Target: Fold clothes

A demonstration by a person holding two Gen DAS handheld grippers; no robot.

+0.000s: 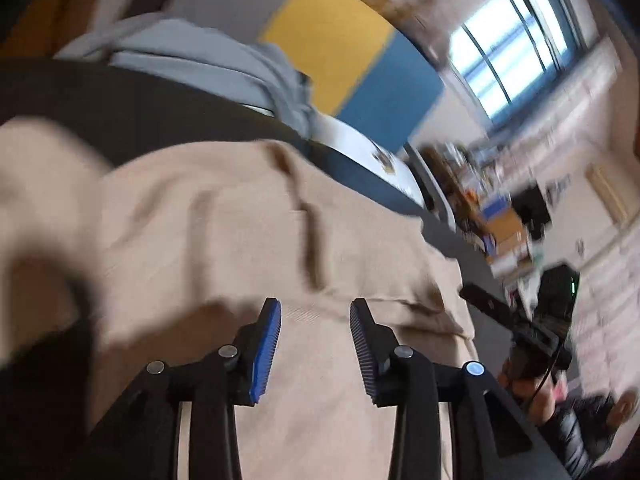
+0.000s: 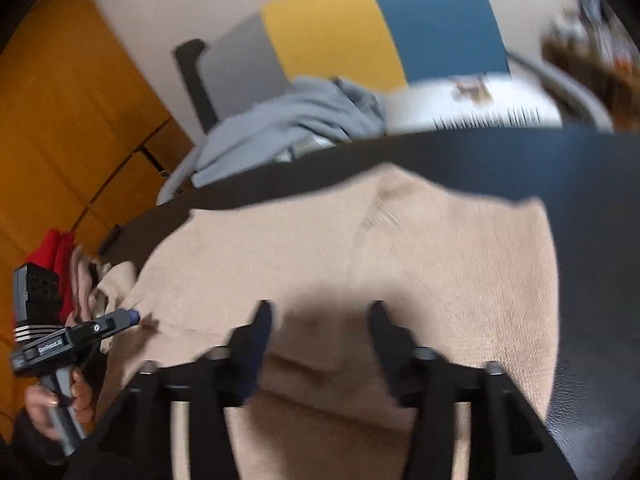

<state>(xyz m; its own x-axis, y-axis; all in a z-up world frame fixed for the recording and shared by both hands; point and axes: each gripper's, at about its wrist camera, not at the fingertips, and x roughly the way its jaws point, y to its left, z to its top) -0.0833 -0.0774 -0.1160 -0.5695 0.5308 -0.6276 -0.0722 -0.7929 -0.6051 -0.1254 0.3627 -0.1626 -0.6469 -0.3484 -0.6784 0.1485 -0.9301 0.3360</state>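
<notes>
A beige knit garment (image 1: 248, 232) lies spread on a dark table (image 1: 140, 104); it fills the middle of the right wrist view too (image 2: 420, 248). My left gripper (image 1: 315, 312) is open just above the cloth, holding nothing. My right gripper (image 2: 320, 312) is open above the garment's near part, also empty. In the right wrist view the left gripper (image 2: 128, 316) shows at the garment's left edge, by a bunched sleeve. In the left wrist view the right gripper (image 1: 480, 296) shows at the garment's right edge. Both views are motion-blurred.
A grey-blue garment (image 2: 288, 128) lies heaped at the table's far edge, also in the left wrist view (image 1: 208, 64). Red cloth (image 2: 52, 256) sits at the left. A white surface (image 2: 472, 108) and yellow and blue panels (image 2: 380, 28) stand behind.
</notes>
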